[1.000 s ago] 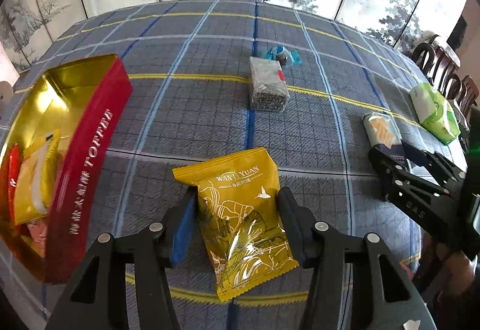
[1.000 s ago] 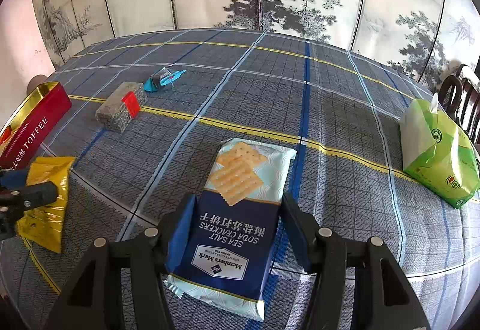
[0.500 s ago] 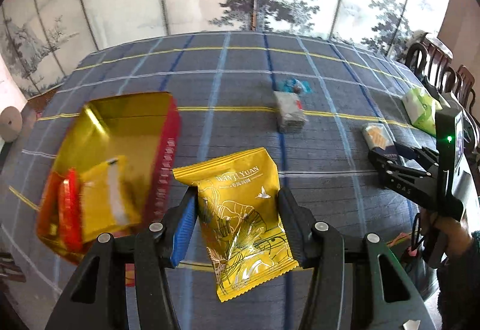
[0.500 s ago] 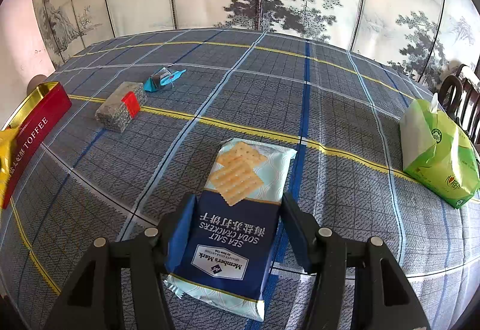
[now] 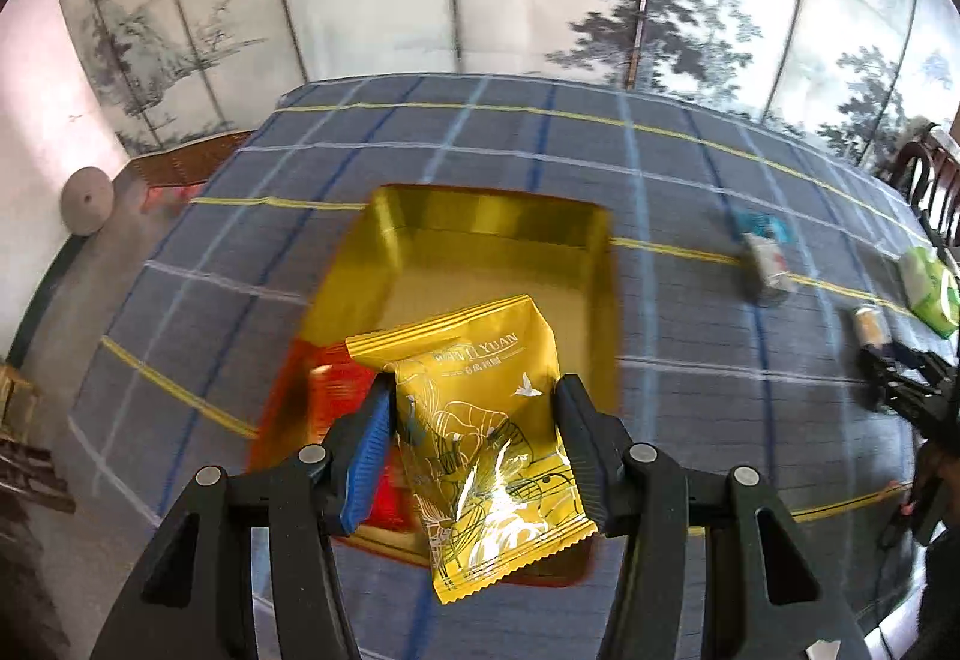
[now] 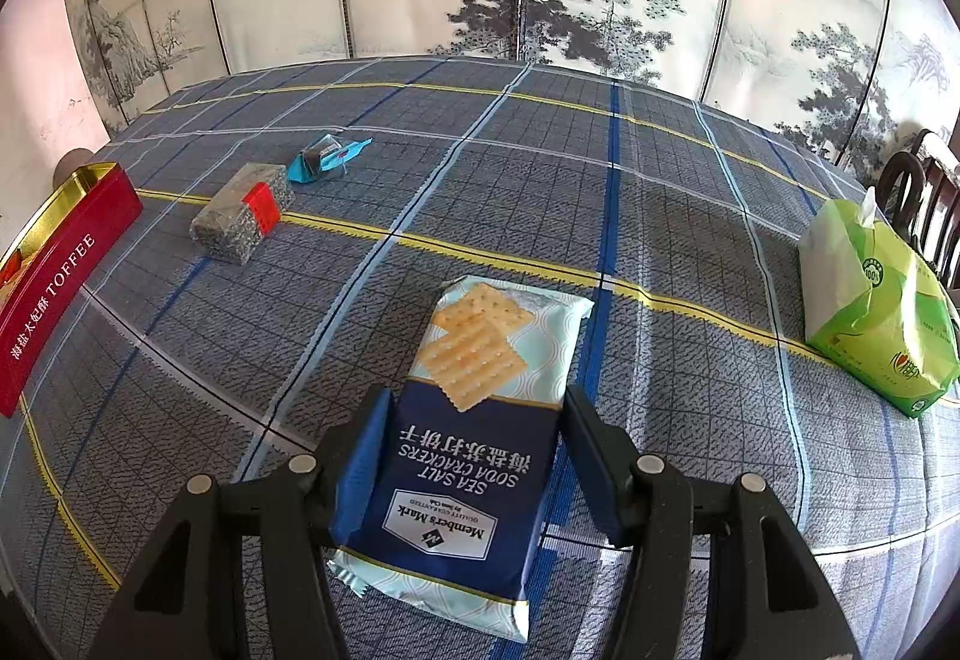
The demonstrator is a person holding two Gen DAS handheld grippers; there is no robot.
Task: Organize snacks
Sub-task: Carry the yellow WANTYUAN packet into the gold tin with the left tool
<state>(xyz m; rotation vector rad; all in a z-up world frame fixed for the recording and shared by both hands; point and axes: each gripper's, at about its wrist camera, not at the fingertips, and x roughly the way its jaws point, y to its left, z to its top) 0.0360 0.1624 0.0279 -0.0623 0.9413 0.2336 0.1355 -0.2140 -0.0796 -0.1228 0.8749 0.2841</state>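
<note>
My left gripper (image 5: 474, 402) is shut on a yellow snack packet (image 5: 486, 420) and holds it in the air above the open red toffee tin (image 5: 498, 252), whose gold inside holds a red packet (image 5: 342, 390). My right gripper (image 6: 474, 414) is shut on a blue soda cracker pack (image 6: 468, 450) that lies on the plaid tablecloth. The tin (image 6: 54, 270) shows at the far left of the right wrist view.
A grey snack bar with a red label (image 6: 240, 219) and a small blue wrapped candy (image 6: 327, 159) lie left of centre. A green tissue pack (image 6: 876, 300) sits at the right. Chairs (image 6: 924, 198) stand past the table's right edge. A painted screen runs behind.
My left gripper has lifted the yellow packet off the cloth and carried it left, to above the tin. The right gripper and cracker pack have not moved.
</note>
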